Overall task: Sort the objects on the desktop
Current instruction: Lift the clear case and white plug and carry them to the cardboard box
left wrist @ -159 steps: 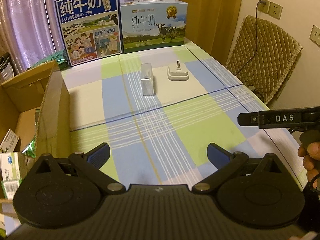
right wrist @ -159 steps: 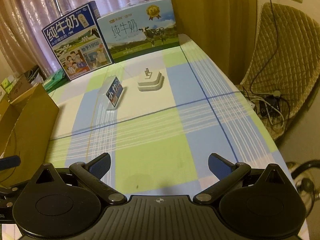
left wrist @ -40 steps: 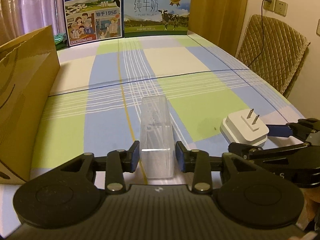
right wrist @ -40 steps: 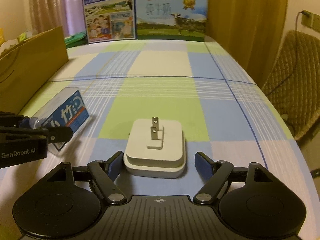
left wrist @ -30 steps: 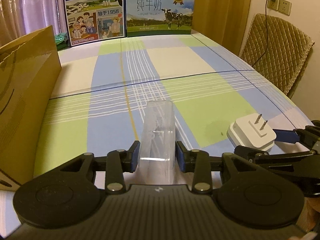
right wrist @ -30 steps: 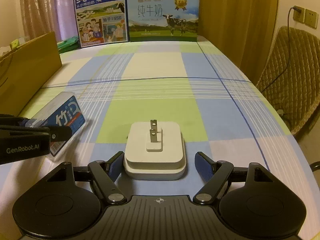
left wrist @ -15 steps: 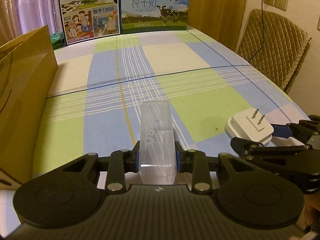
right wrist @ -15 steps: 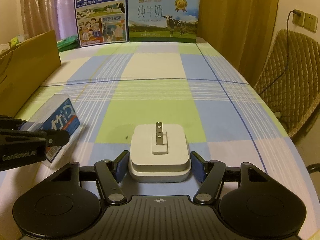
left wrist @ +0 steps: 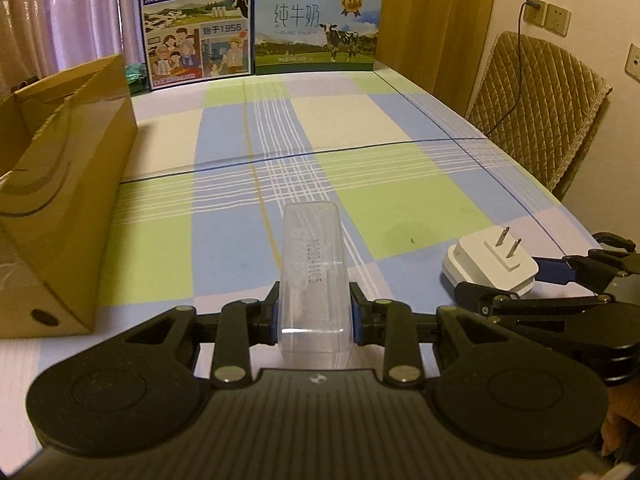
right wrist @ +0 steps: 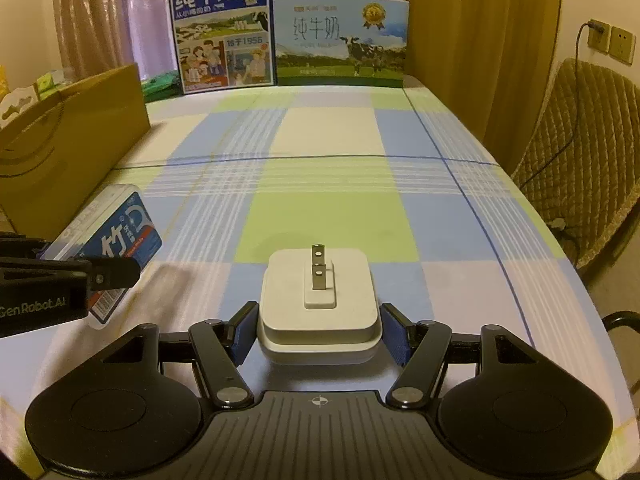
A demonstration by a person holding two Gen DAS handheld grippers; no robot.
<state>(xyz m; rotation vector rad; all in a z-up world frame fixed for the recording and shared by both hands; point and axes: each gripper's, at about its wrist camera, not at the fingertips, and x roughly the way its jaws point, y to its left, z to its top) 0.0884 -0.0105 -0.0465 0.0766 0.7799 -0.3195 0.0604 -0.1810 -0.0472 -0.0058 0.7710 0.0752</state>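
Note:
A clear plastic box (left wrist: 312, 268) with a blue label (right wrist: 120, 244) is clamped between the fingers of my left gripper (left wrist: 314, 316), which is shut on it near the table's front edge. A white plug adapter (right wrist: 319, 300) with two metal prongs pointing up sits between the fingers of my right gripper (right wrist: 319, 330), whose pads press both its sides. In the left wrist view the adapter (left wrist: 490, 258) and the right gripper appear at the right. The box looks lifted slightly and tilted.
An open cardboard box (left wrist: 60, 184) stands on the left side of the checked tablecloth (left wrist: 360, 140). Two milk cartons (left wrist: 198, 24) (left wrist: 316, 32) stand at the far edge. A quilted chair (left wrist: 540, 108) is at the right, beside wall sockets.
Both grippers came down from above onto the objects and closed: the left on the clear box, the right on the adapter within the last second. The box has tipped up a little.

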